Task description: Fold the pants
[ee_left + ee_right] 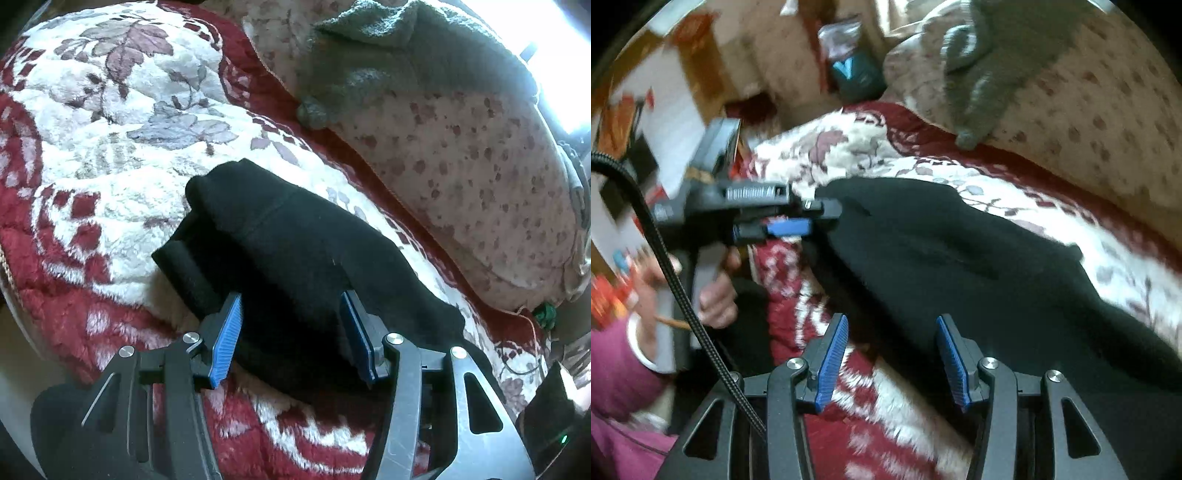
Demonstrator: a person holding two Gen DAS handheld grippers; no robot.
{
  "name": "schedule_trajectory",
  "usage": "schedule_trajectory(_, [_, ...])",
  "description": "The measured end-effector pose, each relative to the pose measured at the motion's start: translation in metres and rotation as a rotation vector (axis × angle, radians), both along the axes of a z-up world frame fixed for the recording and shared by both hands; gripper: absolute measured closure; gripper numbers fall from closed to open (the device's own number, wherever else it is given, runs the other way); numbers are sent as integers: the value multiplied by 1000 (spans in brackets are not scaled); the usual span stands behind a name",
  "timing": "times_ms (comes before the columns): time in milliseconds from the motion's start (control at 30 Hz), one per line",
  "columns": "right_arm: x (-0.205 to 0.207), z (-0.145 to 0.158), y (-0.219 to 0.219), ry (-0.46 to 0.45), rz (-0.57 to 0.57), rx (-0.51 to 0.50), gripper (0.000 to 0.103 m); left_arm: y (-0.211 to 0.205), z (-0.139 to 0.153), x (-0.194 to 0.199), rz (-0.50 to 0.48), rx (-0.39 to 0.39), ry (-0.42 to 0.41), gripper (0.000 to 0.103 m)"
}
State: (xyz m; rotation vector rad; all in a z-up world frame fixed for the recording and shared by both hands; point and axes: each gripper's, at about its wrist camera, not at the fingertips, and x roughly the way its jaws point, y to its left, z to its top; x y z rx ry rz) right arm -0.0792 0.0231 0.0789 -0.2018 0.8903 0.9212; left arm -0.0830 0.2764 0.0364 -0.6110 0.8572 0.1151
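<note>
Trouble we foresee: the black pants (pixel 295 258) lie loosely bunched on the blanket (pixel 110 147), and with our left hand-held gripper (pixel 291 332) and right hand-held gripper (pixel 892 354) both wide open, holding nothing, a shallow pinch may grab one layer only and undo the fold.

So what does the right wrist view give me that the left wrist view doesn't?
Only the right wrist view shows the left tool from the side, at the edge of the black pants, plus the hand holding it and a cluttered room behind. Only the left wrist view shows the pants' folded end and a green object at the blanket's edge. Both show the pants on the red and white blanket, the spotted cushion with a grey knit on it, and open tools.
</note>
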Motion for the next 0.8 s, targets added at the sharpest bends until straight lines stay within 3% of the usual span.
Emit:
schedule_trajectory(100, [1, -7, 12, -55, 12, -79, 55, -1, 1, 4, 1, 17, -1, 46])
schedule_trajectory(267, [9, -7, 19, -93, 12, -87, 56, -4, 1, 9, 0, 46, 5, 44])
schedule_trajectory(433, [10, -10, 32, -163, 53, -156, 63, 2, 0, 14, 15, 30, 11, 44])
schedule_trajectory(567, [18, -11, 34, -133, 77, -133, 85, 8, 3, 18, 34, 7, -13, 45])
schedule_trajectory(633, [28, -9, 29, -77, 66, -86, 92, 8, 8, 24, 22, 37, -10, 73])
schedule_trajectory(733, [42, -1, 14, 48, 34, 52, 96, 8, 18, 25, 7, 40, -40, 86])
schedule_trajectory(800, [46, 7, 4, 99, 22, 136, 96, 6, 30, 21, -6, 51, -67, 87])
